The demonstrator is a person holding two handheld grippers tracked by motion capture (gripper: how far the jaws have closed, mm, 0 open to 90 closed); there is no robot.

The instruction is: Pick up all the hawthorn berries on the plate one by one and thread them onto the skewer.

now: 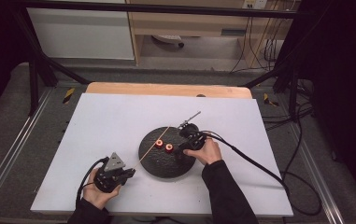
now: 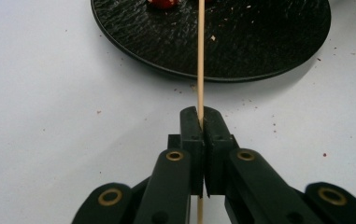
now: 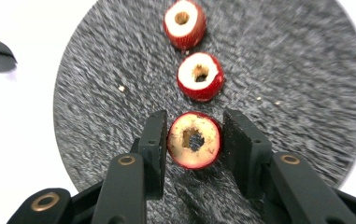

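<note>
Pinching a wooden skewer (image 2: 200,70), the left hand-held gripper (image 2: 202,122) rests on the white worktop (image 1: 96,126). The right hand-held gripper (image 3: 192,135) brackets the nearest cored fruit piece (image 3: 194,140) on the black plate (image 3: 96,93); one pad touches, the other stands apart. From above, this piece is hidden.

Flat white tabletop (image 1: 101,140) w/ wooden far edge carries one round black textured plate (image 1: 159,165), approx. centre.

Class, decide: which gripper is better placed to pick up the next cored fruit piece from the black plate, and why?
The right gripper: its jaws already flank the nearest fruit piece on the black plate. The left gripper is shut on the wooden skewer, off the plate.
</note>
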